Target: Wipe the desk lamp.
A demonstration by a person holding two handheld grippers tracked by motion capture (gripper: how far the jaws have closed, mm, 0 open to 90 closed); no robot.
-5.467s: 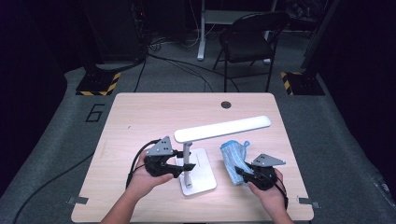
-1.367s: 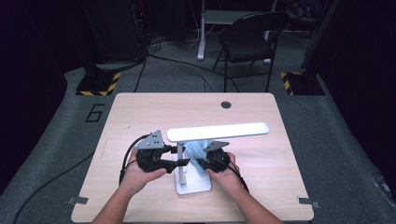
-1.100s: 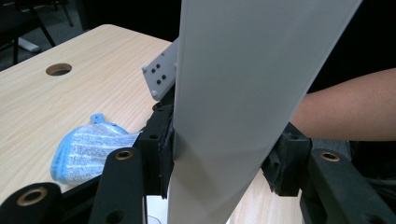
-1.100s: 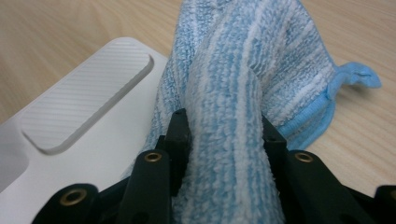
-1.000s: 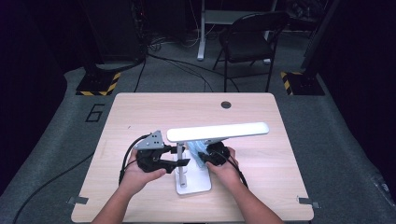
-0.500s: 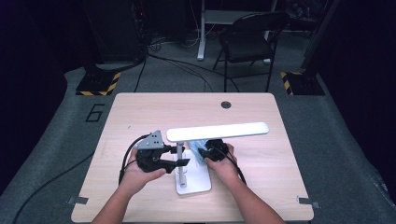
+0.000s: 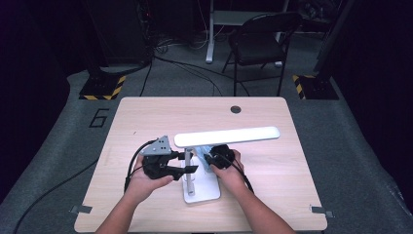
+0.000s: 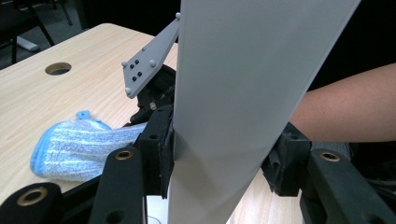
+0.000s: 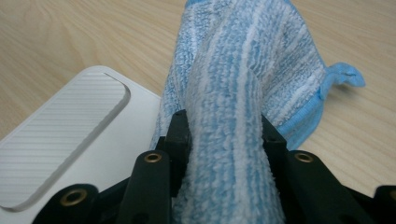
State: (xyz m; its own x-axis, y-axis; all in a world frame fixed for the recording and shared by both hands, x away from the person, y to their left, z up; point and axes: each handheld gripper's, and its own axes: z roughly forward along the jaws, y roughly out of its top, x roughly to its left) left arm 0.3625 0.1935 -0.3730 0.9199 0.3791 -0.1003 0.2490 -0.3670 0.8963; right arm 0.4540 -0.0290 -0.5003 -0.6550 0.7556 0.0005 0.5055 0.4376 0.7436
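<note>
My right claw (image 9: 224,140) pinches a bunched fold of blue-and-white striped cloth (image 9: 243,93) between its two black jaws. The cloth drapes ahead onto the wooden table (image 9: 70,37), one corner with a blue loop sticking out. Just beside it lies the white lamp base (image 9: 79,140), its ribbed panel facing up.

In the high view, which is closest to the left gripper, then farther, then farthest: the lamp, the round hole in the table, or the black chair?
1. Lamp: its post is clamped in the left gripper.
2. Round hole: farther back on the table, to the right.
3. Black chair: on the floor beyond the table.
</note>
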